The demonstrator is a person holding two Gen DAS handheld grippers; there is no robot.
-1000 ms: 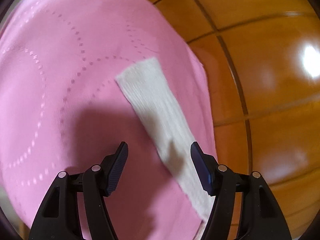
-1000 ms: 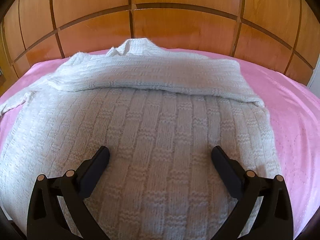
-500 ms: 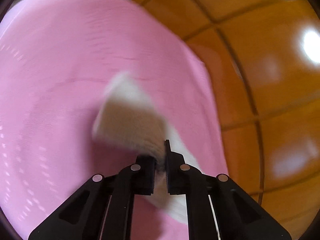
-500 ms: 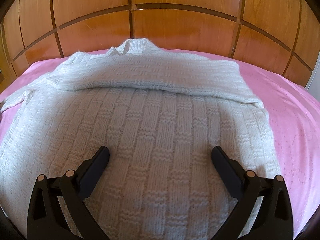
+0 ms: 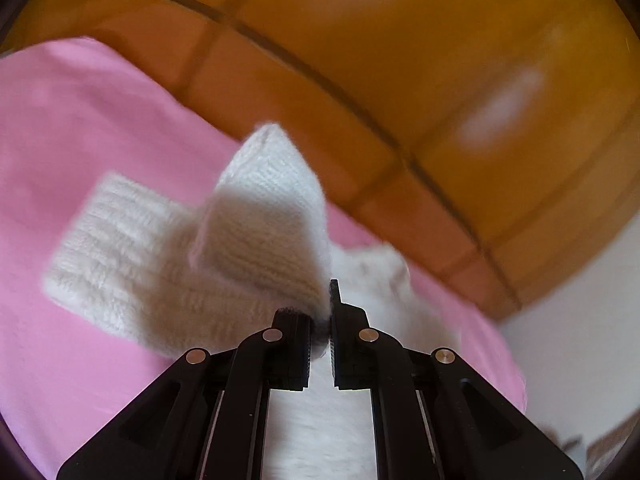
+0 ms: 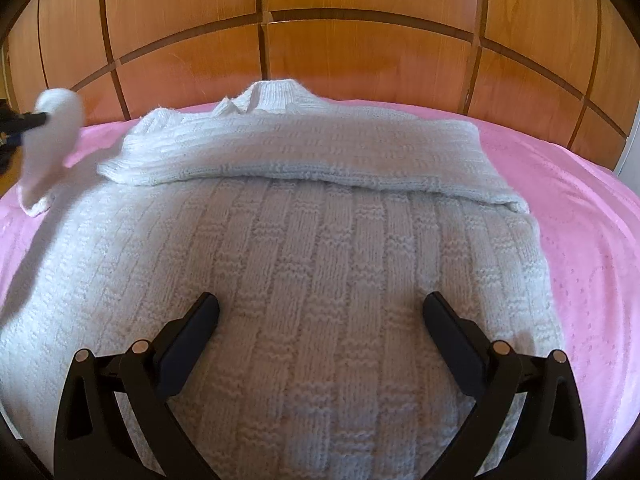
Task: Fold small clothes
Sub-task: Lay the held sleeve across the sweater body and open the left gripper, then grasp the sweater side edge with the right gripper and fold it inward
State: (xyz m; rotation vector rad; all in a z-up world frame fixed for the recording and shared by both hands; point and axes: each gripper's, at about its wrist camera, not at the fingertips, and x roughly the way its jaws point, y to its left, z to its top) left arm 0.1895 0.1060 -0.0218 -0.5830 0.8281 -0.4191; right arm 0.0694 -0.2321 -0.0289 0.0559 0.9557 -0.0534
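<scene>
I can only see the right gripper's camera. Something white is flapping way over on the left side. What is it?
Observer: It's the sweater's sleeve. The left gripper is shut on it and holds it up off the pink bedspread.
Operator: Is the whole sleeve in the air?
Observer: No. The ribbed cuff hangs lowest; blur hides whether it touches the bedspread.
Operator: Is my gripper holding anything?
Observer: No, the right gripper is open over the sweater.
</scene>
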